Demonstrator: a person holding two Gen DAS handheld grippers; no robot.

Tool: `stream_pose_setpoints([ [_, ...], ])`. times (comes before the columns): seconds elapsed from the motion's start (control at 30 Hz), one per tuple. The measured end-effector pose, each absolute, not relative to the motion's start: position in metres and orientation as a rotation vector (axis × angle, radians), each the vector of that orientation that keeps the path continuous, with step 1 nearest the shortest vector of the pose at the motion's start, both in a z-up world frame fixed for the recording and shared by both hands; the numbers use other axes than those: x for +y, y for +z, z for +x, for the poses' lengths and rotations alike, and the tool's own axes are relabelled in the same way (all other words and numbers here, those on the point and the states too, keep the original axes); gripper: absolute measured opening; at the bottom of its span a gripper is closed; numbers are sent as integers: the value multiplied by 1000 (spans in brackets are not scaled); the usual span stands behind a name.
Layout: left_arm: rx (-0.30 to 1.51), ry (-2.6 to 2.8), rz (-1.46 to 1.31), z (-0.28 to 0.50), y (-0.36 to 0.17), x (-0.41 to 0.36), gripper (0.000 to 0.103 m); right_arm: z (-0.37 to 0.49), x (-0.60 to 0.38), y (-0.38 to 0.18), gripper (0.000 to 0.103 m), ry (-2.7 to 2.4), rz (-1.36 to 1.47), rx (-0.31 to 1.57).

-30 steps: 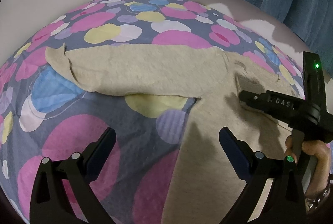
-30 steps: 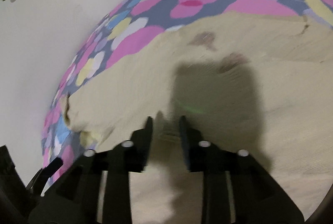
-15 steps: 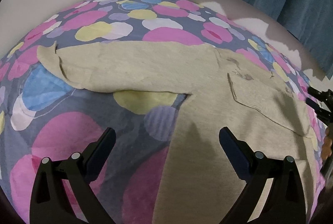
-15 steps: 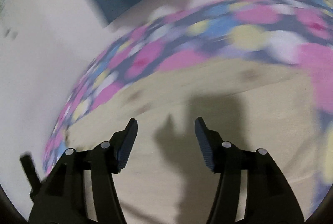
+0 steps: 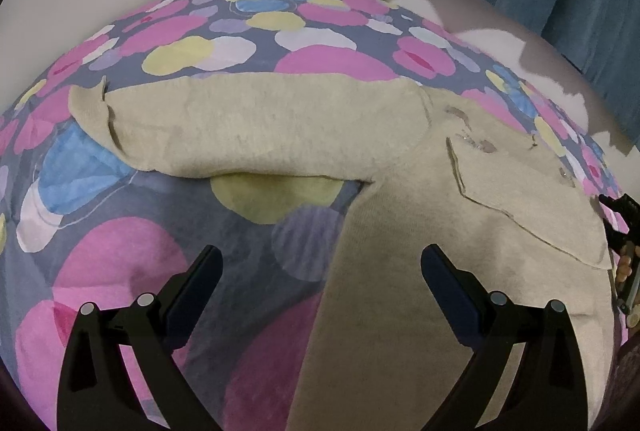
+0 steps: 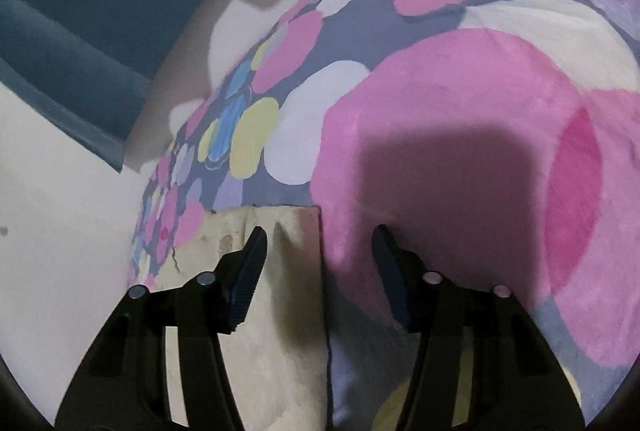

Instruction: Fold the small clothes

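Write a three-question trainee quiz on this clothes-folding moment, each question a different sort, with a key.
1. True or false: the left claw is shut on the beige top.
2. Multiple choice: the top's long sleeve lies A) stretched flat on the patterned blanket B) rolled into a ball C) lifted in the air.
3. Fill in: in the right wrist view the right claw straddles the top's ____.

Key: 1 false, it is open. 2 A. 3 edge.

Beige sweater (image 5: 400,215), pink-dotted grey blanket (image 5: 120,263)
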State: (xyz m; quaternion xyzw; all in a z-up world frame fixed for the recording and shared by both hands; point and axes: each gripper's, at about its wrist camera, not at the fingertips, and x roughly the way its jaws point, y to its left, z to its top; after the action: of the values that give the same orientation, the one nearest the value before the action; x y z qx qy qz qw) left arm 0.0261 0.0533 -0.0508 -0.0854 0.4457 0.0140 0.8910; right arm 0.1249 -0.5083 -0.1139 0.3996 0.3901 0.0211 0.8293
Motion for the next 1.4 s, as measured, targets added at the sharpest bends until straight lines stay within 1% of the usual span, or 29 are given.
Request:
stream_pose_setpoints([
  [0.03,927,30,-175,26,-51,53,99,129,-506,-117,15,43,836,852],
  [0.1,932,33,-174,26,-53,53,99,133,-505,-120,8,36,812,866],
  [0.13,934,34,-175,26,-53,53,99,134,-507,-121,6,38,819,865],
  [0.27,937,38,-173,26,-54,54,99,129,-512,-120,7,41,865,858],
  [0.37,930,40,-175,24,-53,56,99,115,-506,-112,11,63,839,859],
  [0.43,929,39,-178,23,-52,58,99,98,-496,-106,20,98,822,862],
  [0.5,929,39,-177,22,-52,59,99,78,-486,-103,24,124,787,877],
  [0.6,929,37,-179,22,-52,60,99,56,-472,-102,24,135,749,904],
  [0.67,928,31,-180,22,-52,60,99,48,-462,-107,13,120,709,935],
  [0.77,929,22,-183,19,-52,62,99,41,-462,-108,12,124,716,908],
  [0.87,920,12,-180,14,-49,63,99,30,-464,-106,18,130,768,885],
  [0.9,916,11,-176,13,-48,64,99,23,-463,-103,24,130,762,874],
  [0.93,913,10,-173,11,-47,66,99,17,-463,-101,32,127,752,868],
  [0.97,911,11,-171,10,-46,66,99,9,-463,-99,37,117,737,862],
  [1.0,908,16,-168,9,-46,69,99,1,-462,-95,44,100,718,855],
  [1.13,905,42,-171,6,-45,83,99,-39,-469,-83,53,30,641,837],
  [1.2,907,58,-177,5,-46,90,99,-59,-477,-81,54,-6,623,831],
  [1.3,914,77,-183,3,-49,100,99,-89,-486,-80,59,-64,609,826],
  [1.37,917,90,-188,2,-51,105,99,-103,-490,-84,64,-94,595,831],
  [1.4,919,99,-192,3,-53,109,99,-108,-491,-88,69,-94,595,838],
])
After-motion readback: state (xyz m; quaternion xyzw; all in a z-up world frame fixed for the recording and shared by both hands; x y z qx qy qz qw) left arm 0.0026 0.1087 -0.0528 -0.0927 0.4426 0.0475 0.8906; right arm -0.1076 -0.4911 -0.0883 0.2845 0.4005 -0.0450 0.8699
